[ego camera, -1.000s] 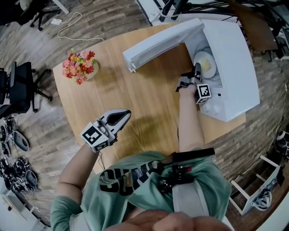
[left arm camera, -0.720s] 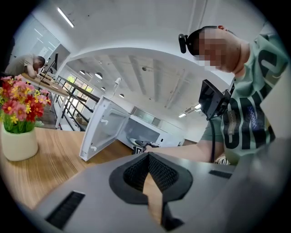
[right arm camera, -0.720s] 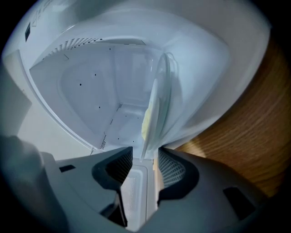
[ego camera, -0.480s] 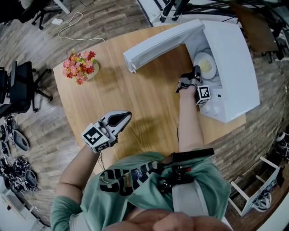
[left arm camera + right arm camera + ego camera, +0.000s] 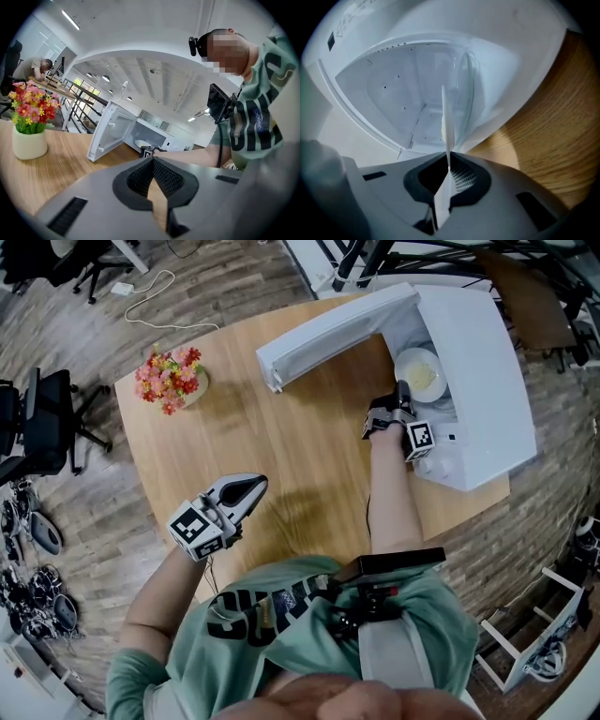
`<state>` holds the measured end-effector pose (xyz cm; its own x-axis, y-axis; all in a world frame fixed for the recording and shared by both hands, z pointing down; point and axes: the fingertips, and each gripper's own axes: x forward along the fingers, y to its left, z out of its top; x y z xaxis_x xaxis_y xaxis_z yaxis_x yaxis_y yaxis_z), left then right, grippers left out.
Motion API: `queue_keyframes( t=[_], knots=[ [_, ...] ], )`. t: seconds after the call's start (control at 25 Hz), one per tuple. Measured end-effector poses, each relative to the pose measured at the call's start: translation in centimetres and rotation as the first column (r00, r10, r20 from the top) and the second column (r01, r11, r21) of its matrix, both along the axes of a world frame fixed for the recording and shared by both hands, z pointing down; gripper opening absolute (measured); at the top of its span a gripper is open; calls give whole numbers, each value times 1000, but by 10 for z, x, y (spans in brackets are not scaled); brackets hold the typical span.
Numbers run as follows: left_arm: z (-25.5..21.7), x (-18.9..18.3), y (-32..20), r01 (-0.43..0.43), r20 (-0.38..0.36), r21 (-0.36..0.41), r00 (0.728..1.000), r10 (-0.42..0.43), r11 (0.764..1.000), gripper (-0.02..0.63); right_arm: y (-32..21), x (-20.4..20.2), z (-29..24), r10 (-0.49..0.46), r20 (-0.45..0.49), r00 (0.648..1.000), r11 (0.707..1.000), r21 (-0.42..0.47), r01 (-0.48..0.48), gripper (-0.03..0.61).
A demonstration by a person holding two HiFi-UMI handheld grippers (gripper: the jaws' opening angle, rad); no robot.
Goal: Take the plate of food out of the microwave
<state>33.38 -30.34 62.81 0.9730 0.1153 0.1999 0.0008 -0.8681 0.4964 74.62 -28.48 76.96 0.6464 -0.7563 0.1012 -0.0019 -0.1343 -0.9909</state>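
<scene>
A white plate [image 5: 419, 376] with pale yellow food lies in the open white microwave [image 5: 487, 362] at the table's far right. My right gripper [image 5: 403, 392] reaches into the oven's mouth at the plate's near rim. In the right gripper view the thin plate rim [image 5: 446, 117] stands edge-on between the pads, and the jaws of the right gripper [image 5: 448, 165] are closing and pinch it. My left gripper [image 5: 255, 486] hovers over the near left of the table, shut and holding nothing. The left gripper [image 5: 152, 161] looks towards the microwave door [image 5: 110, 131] from afar.
The microwave door [image 5: 328, 329] hangs open to the left across the wooden table [image 5: 281, 437]. A pot of red and pink flowers [image 5: 167, 379] stands at the far left. Office chairs and cables lie on the floor around the table.
In the head view the right gripper has crept slightly up towards the plate. The left gripper has hardly moved.
</scene>
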Motion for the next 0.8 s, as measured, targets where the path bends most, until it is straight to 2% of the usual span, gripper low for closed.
queue_keyframes(
  t=[0.24,0.4,0.64,0.8],
  knots=[
    [-12,-2,1,11,-12,22,1000,-11,1000,3,-9,-17,-4,-96,-13,995,993,62,96,18],
    [-22,-6,5,20,-20,37,1000,-19,999,3,-17,-45,-22,-172,-15,985,982,76,173,18],
    [-40,-16,13,42,-39,64,998,-40,997,3,-13,-83,-32,-287,-15,958,956,49,288,18],
    [-54,-29,20,67,-50,83,997,-63,994,3,-6,-109,-48,-372,-43,927,927,18,373,18]
  ],
)
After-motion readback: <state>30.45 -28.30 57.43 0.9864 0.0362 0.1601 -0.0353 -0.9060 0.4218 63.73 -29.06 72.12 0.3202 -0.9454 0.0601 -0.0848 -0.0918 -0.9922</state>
